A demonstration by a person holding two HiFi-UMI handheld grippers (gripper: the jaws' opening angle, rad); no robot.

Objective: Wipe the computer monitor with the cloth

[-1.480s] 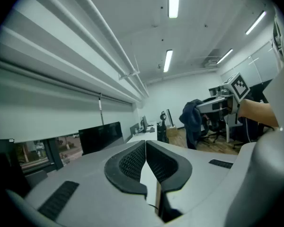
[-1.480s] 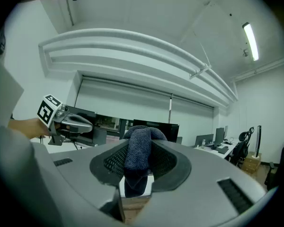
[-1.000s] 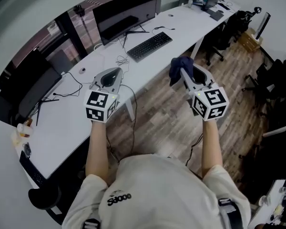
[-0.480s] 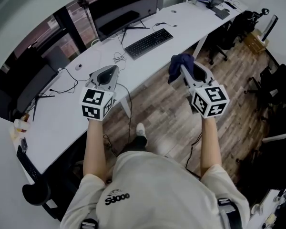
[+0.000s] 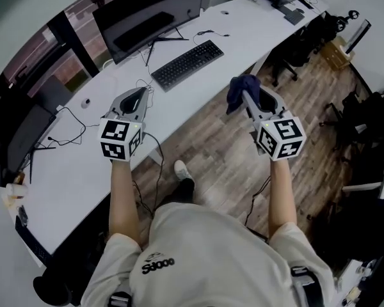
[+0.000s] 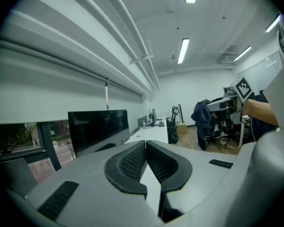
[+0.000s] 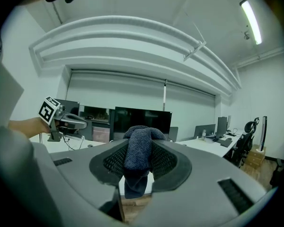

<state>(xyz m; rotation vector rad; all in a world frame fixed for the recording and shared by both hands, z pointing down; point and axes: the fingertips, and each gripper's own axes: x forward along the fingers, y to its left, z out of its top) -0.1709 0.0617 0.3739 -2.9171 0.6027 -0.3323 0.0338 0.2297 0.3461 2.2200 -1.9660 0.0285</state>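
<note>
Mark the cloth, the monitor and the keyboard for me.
cloth (image 7: pixel 139 150): right gripper view, middle of the folded part.
monitor (image 5: pixel 152 13): head view, middle of the dark screen.
keyboard (image 5: pixel 187 64): head view, middle of the keys.

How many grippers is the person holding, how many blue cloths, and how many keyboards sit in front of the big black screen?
Hand-held grippers: 2 (left hand-held gripper, right hand-held gripper)
Cloth: 1
Keyboard: 1
Total: 4
</note>
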